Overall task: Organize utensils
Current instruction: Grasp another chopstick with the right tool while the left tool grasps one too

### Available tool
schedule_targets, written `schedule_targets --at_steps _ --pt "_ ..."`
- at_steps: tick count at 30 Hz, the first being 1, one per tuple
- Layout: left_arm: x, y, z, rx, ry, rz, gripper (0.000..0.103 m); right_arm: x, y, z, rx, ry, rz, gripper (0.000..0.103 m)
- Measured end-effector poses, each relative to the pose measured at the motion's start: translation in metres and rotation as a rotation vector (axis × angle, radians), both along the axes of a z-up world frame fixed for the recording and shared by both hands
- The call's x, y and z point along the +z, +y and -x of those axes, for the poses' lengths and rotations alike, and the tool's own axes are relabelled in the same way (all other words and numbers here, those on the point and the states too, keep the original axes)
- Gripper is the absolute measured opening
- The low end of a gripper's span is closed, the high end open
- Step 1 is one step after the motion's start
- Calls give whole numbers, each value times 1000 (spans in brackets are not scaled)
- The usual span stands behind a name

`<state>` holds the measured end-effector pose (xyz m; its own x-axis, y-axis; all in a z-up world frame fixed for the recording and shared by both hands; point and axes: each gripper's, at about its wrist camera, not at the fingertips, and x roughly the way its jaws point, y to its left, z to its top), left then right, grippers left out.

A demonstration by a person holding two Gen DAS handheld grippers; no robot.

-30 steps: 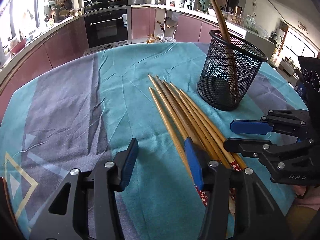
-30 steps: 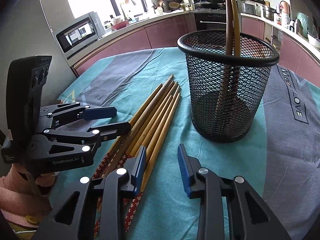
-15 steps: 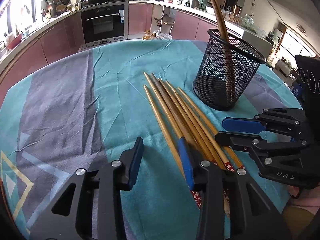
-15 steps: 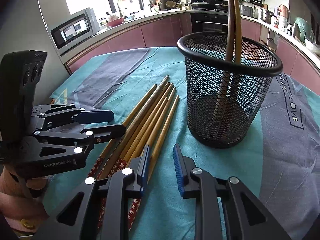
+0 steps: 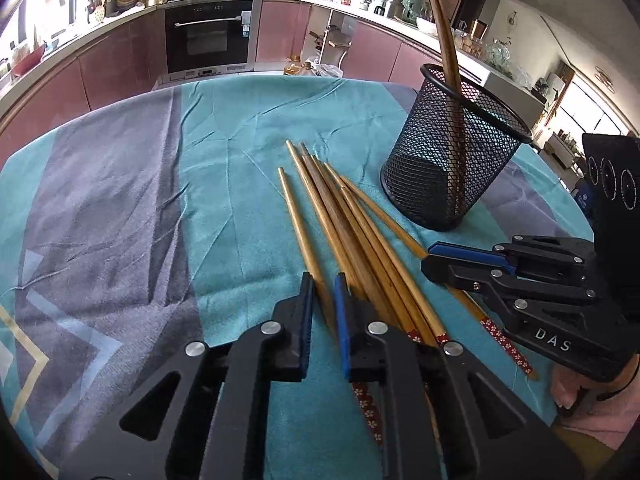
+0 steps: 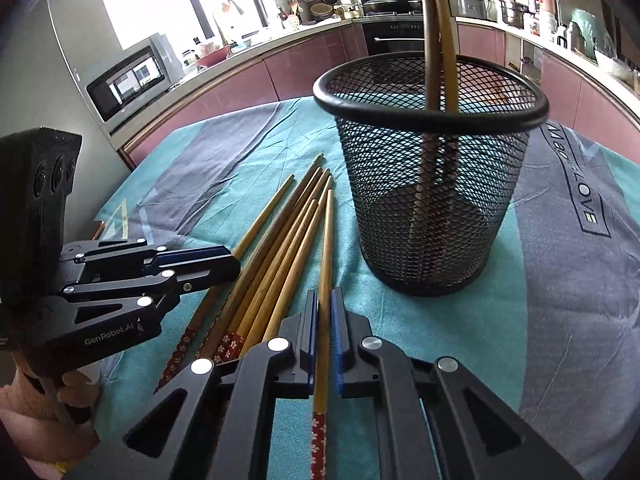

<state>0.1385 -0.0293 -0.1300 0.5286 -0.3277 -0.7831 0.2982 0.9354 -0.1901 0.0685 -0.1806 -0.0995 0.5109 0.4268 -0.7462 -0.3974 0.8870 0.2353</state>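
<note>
Several wooden chopsticks [image 5: 360,240] lie side by side on the teal cloth, their patterned red ends towards me. My left gripper [image 5: 323,280] has its jaws closing tight on the leftmost chopstick [image 5: 296,216], pads pressed on it low at the table. My right gripper [image 6: 324,296] is likewise closing tight on the chopstick [image 6: 328,240] nearest the black mesh cup [image 6: 432,208]. Both held chopsticks still rest on the cloth. Each view shows the other gripper from the side: right gripper [image 5: 430,256], left gripper [image 6: 232,260]. Two chopsticks [image 5: 444,40] stand upright in the mesh cup [image 5: 440,168].
A teal and grey tablecloth [image 5: 120,200] covers the round table. Behind it run pink kitchen cabinets with an oven [image 5: 210,36] and a microwave [image 6: 128,80]. A hand [image 6: 44,392] holds the left gripper's handle at the table's near edge.
Both grippers' jaws went from wide apart to shut, each onto one outer chopstick of the row. The hands stayed roughly where they were.
</note>
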Motion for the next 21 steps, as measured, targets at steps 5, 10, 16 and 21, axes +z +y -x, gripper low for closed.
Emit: schedule_targets --at_steps 5,10,16,21 --pt "3 6 3 30 -9 19 7 5 -7 3 -9 -9 -26 6" --pt "13 12 10 25 -29 57 7 15 -8 10 28 -31 -60 6" --pt "11 7 18 -23 -28 44 7 15 0 11 79 -17 -52 6" --pt "4 6 19 -51 -7 16 8 8 4 9 89 5 -23 6"
